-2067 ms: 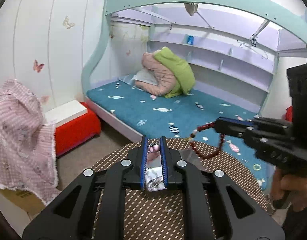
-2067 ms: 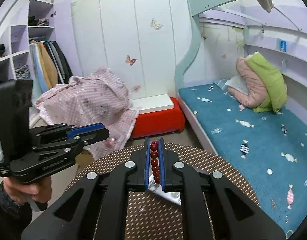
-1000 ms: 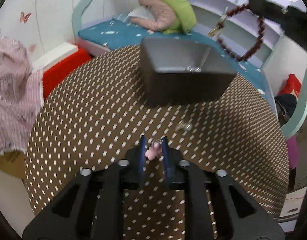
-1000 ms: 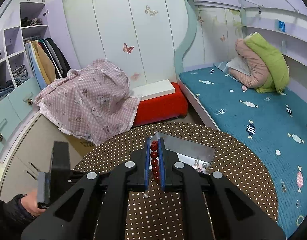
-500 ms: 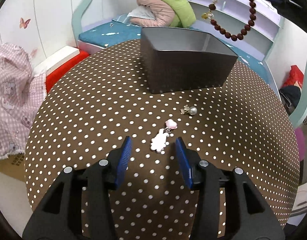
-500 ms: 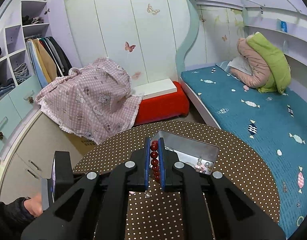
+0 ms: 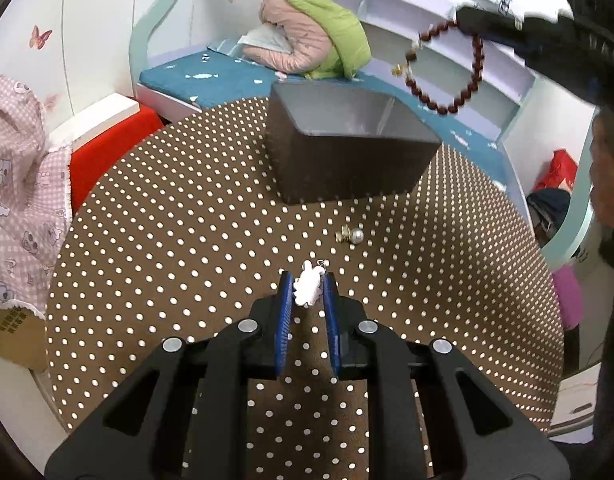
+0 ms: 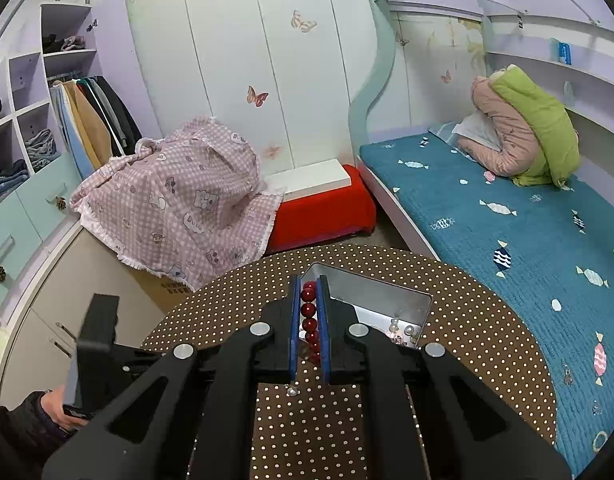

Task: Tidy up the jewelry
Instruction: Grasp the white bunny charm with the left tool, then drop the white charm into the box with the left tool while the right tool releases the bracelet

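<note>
L tool jaws just closing round white charm on tabletop, pads at its sides; regrasp looks underway. R tool clamped on red bead bracelet above tin. Pearl earring loose nearby; 3 pcs to box.

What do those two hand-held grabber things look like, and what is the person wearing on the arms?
Both are matte black plastic. The left gripper and the right gripper each have two forked arms with round silver bolts and narrow jaws lined in ribbed blue. A boxy black block sits above each handle. The hand emerges from a dark sleeve. No cables show.
</note>
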### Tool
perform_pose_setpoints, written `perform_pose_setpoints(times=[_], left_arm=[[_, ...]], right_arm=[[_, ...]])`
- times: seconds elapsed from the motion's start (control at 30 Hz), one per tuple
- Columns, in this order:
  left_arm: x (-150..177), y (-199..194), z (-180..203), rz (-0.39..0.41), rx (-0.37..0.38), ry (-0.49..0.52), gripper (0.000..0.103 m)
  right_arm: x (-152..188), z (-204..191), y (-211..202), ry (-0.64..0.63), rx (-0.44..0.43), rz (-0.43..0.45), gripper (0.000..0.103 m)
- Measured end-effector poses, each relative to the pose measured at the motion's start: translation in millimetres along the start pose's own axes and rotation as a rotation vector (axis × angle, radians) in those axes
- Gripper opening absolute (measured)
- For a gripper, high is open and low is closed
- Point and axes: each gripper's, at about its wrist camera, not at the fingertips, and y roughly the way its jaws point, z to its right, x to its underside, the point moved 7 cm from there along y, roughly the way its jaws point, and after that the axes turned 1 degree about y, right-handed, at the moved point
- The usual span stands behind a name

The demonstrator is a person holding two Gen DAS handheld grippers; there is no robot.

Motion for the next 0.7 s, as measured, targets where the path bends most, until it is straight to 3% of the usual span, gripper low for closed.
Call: perform_pose_setpoints(times=[0.2,0.47,0.7], left_arm=[[-30,-25,-2,0.064,0.016,-0.005,0.016],[-110,-57,14,0.185,0.043,0.067,0.016],[-158,-33,24,0.15,0.097,0.069,0.017]], right_arm=[[-5,2,-6,0.002,0.004,0.018,0.007],[-23,9,-9,-0.001,0.007,0.036,0.007],[-20,22,8,0.021,0.001,-0.015,0.007]])
